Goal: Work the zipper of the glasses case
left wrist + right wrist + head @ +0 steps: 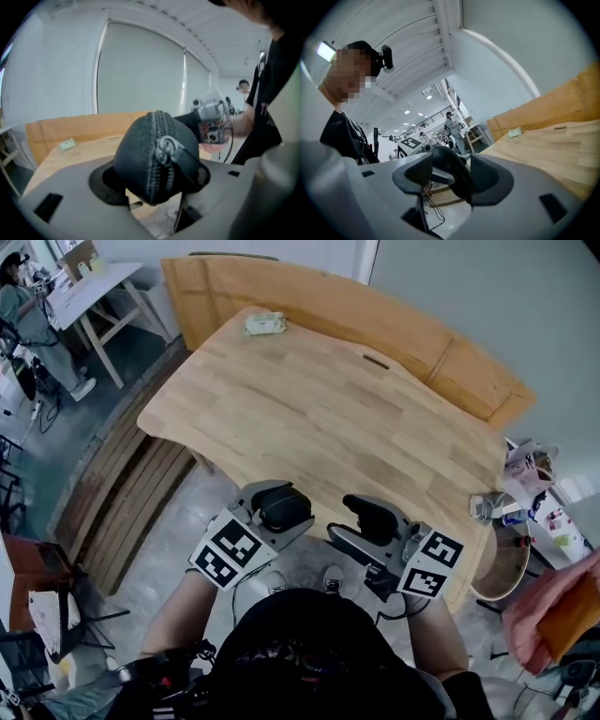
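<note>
A black glasses case (pixel 140 154) sits upright between the jaws of my left gripper (pixel 157 174), which is shut on it. Its zipper (pixel 156 173) runs down the side facing the camera, with the metal pull (pixel 166 145) near the top. In the head view the case (pixel 284 507) and left gripper (pixel 279 512) hang just off the near edge of the wooden table (pixel 328 399). My right gripper (pixel 364 514) is a little to the right, apart from the case. In the right gripper view its jaws (pixel 450 176) stand open; the dark case shows beyond the gap.
A small pale green packet (pixel 265 323) lies at the table's far edge. Wooden panels (pixel 394 324) stand behind the table. A round bin (pixel 502 568) and some clutter are at the right. A white table (pixel 94 287) with a person is at far left.
</note>
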`<state>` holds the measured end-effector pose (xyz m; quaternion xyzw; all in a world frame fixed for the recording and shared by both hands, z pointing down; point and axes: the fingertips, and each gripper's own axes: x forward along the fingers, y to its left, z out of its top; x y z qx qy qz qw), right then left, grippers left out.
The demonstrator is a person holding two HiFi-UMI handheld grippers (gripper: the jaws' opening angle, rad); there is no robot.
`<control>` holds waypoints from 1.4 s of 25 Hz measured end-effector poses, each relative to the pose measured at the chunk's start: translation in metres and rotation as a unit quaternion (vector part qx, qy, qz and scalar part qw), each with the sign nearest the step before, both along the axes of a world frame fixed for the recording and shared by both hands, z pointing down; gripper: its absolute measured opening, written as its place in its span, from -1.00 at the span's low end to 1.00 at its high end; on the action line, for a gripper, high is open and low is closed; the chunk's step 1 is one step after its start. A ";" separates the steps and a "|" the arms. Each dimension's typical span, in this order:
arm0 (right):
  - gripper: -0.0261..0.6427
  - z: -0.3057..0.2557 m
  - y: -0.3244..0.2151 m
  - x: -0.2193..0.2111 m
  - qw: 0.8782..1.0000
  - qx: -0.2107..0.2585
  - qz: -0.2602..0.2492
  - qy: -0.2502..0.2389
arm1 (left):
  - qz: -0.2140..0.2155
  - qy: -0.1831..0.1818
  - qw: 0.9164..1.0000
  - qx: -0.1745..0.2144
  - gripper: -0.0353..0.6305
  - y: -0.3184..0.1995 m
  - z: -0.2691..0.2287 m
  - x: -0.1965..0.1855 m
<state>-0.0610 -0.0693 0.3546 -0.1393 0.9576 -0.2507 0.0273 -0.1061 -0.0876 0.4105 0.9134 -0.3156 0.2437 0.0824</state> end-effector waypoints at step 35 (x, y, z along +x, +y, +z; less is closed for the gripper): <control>-0.05 0.030 0.024 0.027 0.990 -0.097 -0.051 -0.084 | -0.020 0.376 0.921 -0.103 -0.03 0.011 -0.073 0.020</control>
